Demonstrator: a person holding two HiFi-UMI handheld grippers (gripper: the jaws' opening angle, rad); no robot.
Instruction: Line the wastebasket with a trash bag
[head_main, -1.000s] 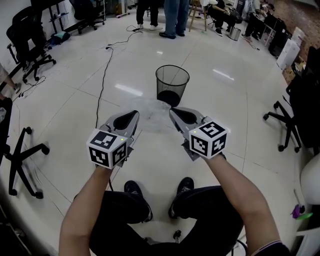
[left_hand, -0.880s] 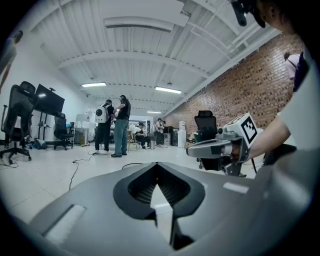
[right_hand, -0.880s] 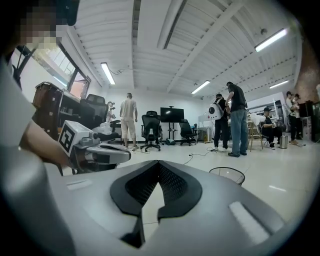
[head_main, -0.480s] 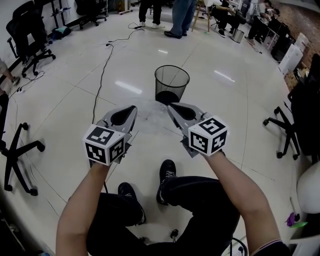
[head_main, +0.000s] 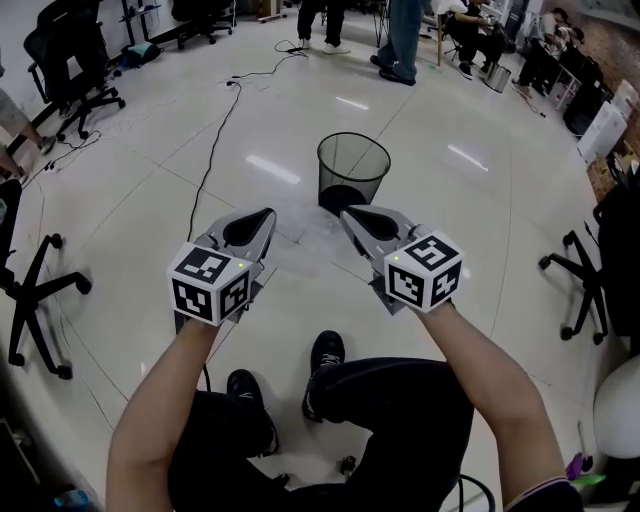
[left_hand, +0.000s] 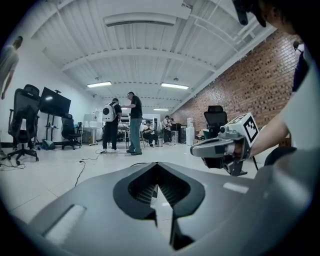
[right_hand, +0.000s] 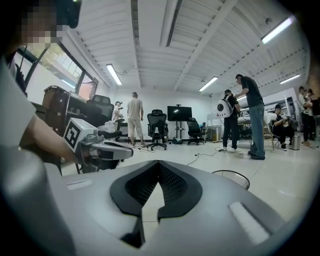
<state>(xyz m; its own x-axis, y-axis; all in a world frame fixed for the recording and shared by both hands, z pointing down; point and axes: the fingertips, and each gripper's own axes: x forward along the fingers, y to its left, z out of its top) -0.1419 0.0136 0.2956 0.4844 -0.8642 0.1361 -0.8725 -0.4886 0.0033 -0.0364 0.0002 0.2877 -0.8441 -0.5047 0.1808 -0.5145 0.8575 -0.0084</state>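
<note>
The left gripper (head_main: 266, 216) and right gripper (head_main: 349, 214) are each clenched on the clear trash bag (head_main: 308, 238) stretched between them. The wastebasket (head_main: 353, 170) stands just beyond, farther off. Best to grip firmly, spread the bag's mouth wide, and centre it over the rim.

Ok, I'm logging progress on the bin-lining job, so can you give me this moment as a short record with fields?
wastebasket: black wire-mesh wastebasket, upright on the glossy white tiled floor, no bag over its rim
bag: thin clear plastic trash bag, spread between the two grippers, short of the wastebasket
left gripper: jaws together, pinching one edge of the bag
right gripper: jaws together, pinching the other edge
nearby: black office chair at the left
</note>
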